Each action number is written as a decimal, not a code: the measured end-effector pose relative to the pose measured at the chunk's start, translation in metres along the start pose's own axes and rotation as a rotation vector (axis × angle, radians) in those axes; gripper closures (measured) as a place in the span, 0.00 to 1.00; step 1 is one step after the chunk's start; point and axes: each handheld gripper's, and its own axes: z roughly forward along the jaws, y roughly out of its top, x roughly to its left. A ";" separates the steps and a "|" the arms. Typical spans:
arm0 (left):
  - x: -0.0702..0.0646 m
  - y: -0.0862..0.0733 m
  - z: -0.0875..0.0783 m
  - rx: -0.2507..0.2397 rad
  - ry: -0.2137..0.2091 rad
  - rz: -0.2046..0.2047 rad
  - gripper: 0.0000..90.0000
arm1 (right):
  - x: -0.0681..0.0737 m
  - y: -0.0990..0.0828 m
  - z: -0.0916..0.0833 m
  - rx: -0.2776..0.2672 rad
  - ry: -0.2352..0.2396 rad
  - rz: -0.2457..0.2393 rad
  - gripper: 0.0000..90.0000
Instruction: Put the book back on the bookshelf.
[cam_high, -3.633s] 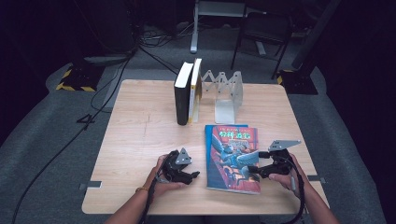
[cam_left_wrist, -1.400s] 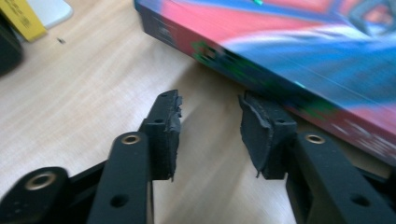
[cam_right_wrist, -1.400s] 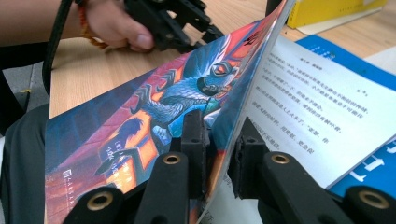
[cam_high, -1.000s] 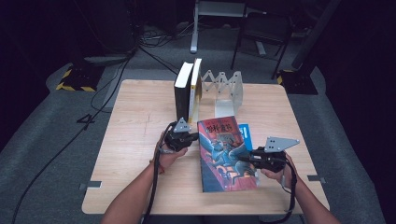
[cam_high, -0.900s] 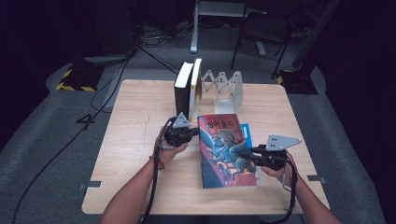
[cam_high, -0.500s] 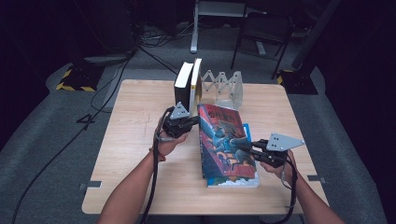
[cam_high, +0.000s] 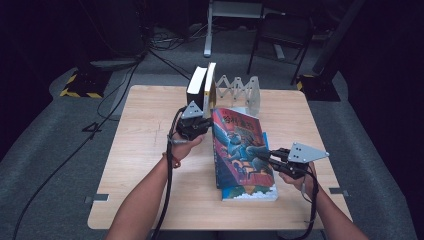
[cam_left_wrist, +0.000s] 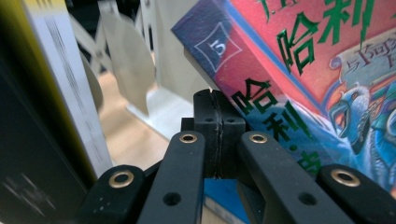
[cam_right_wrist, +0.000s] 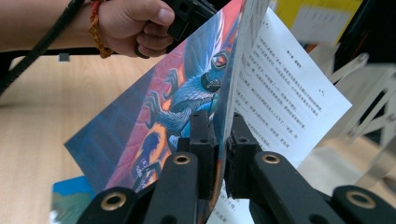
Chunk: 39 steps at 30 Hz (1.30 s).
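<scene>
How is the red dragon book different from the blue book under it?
The red book with the dragon cover is tilted up off the table, while the blue book lies flat. The right gripper is clamped on the red book's cover; nothing holds the blue one. Both sit on the wooden table.

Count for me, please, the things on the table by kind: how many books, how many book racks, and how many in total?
Books: 4 — two standing upright, the black book and the white book; the red book raised on edge by both grippers; the blue book lying flat beneath it.
Book racks: 1 — the white folding rack.
Total: 5
</scene>
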 end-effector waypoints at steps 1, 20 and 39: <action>-0.001 0.005 -0.003 -0.004 0.002 0.015 1.00 | -0.001 0.002 -0.001 -0.008 -0.008 -0.007 0.94; -0.042 0.007 -0.036 -0.087 -0.007 0.124 0.93 | 0.018 -0.013 -0.022 -0.012 -0.013 0.002 0.96; -0.066 -0.064 -0.022 0.109 -0.160 -0.001 0.54 | 0.025 -0.025 -0.027 0.030 -0.035 0.026 0.95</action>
